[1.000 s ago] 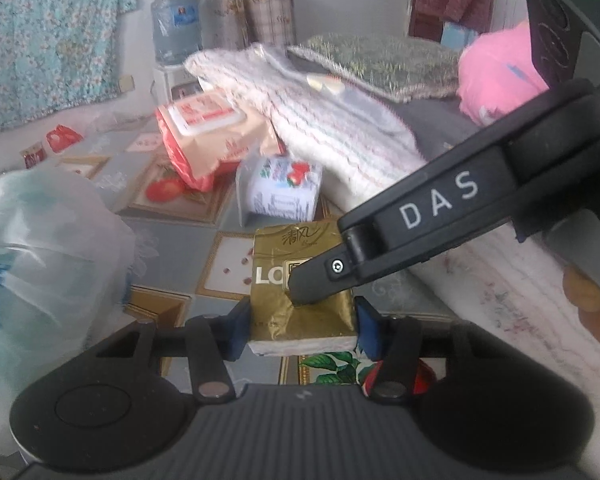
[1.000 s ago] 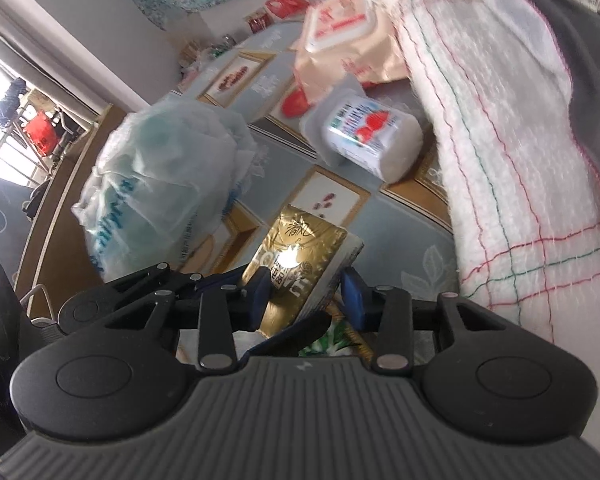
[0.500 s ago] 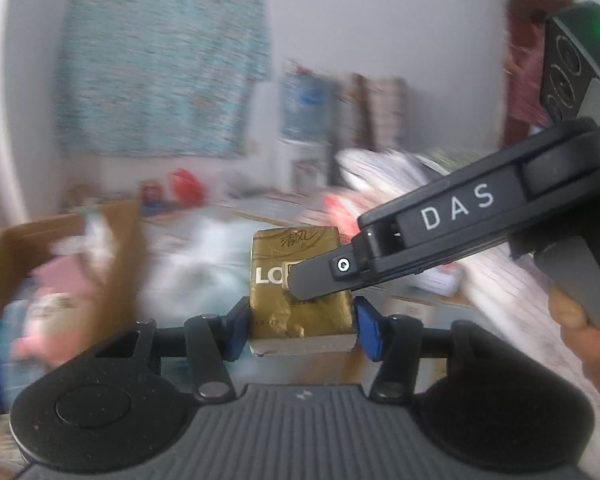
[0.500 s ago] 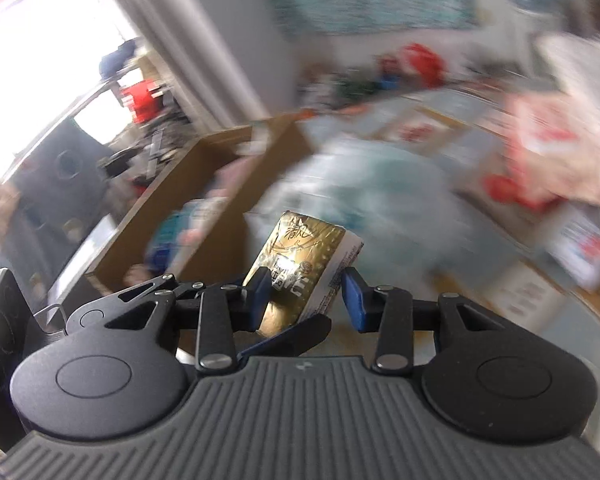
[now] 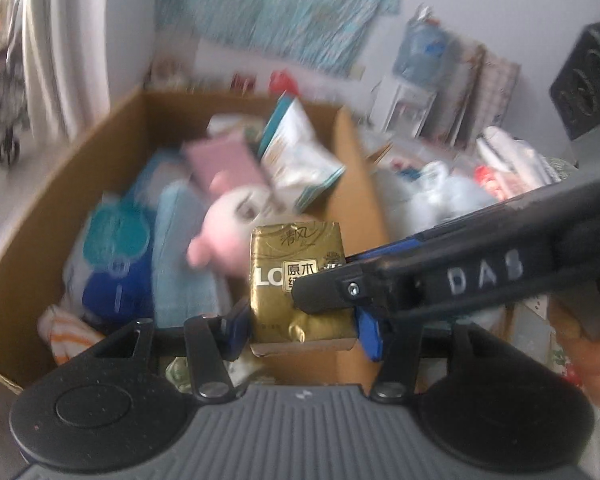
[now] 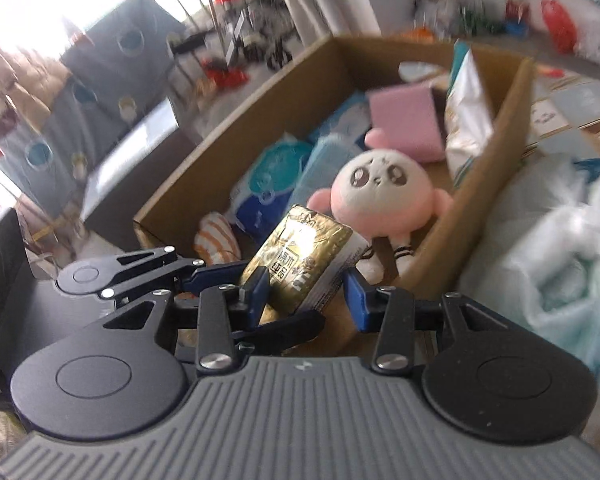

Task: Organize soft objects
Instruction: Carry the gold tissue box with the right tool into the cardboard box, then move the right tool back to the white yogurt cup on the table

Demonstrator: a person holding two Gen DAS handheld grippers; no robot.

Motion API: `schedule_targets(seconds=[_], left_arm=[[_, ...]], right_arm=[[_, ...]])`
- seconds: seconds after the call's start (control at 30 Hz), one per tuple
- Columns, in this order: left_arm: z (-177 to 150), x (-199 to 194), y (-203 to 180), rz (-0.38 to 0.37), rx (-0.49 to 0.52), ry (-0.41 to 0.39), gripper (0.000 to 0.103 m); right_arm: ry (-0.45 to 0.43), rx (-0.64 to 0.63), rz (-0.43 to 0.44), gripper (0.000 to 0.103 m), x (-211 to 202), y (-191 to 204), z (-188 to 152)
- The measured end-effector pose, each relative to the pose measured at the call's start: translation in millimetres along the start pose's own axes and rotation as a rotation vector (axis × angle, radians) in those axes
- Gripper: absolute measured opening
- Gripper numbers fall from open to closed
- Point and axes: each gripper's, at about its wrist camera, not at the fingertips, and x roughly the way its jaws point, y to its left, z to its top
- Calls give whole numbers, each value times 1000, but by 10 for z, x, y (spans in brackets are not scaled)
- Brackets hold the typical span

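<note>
A gold tissue pack [image 5: 296, 280] [image 6: 300, 260] hangs over the near right corner of an open cardboard box [image 5: 60, 184] [image 6: 260, 92]. My left gripper [image 5: 302, 330] is shut on its two sides. My right gripper [image 6: 306, 294] comes in from the right and is shut on the pack too; one of its black fingers [image 5: 420, 280] crosses the pack's front face. Inside the box lie a pink and white plush toy [image 6: 380, 192] [image 5: 228, 224], blue tissue packs [image 6: 268, 184], a pink pack [image 6: 404, 120] and a white snack bag [image 5: 296, 160].
A pale plastic bag [image 6: 560, 248] [image 5: 440, 196] bulges just right of the box. An orange-striped cloth [image 6: 216, 244] fills the box's near left corner. A water bottle [image 5: 420, 48] and clutter stand along the far wall. Dark furniture [image 6: 100, 120] is to the left.
Both grippers have swung left together with the gold pack, from the patterned floor beside the bedding, past the plastic bag, to above the cardboard box. The hold on the pack looks the same.
</note>
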Motion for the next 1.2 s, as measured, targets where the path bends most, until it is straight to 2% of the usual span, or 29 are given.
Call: schedule_targets(seconds=[0.17, 0.3, 0.47, 0.6, 0.73, 0.9, 1.0, 1.07, 1.2], left_arm=[[-11, 287, 257, -19, -66, 111, 55], [-35, 384, 269, -20, -95, 146, 55], [11, 374, 257, -3, -89, 126, 59], [6, 265, 242, 37, -78, 72, 65], [-7, 61, 110, 58, -45, -10, 72], [-81, -310, -314, 38, 58, -142, 89], [-117, -447, -670, -16, 158, -192, 93], [-143, -470, -940, -51, 223, -210, 94], [-225, -349, -1499, -167, 314, -199, 95]], right_arm=[[59, -74, -101, 40, 295, 142, 93], [67, -118, -143, 40, 352, 165, 125], [54, -115, -135, 41, 407, 59, 162], [0, -78, -77, 41, 294, -39, 155], [-94, -20, -4, 43, -113, -181, 62], [-253, 53, 18, 56, -916, -518, -244], [-350, 97, -47, 62, -1473, -824, -527], [-412, 135, -122, 66, -1830, -1068, -747], [-483, 270, -241, 67, -2318, -1629, -1160]])
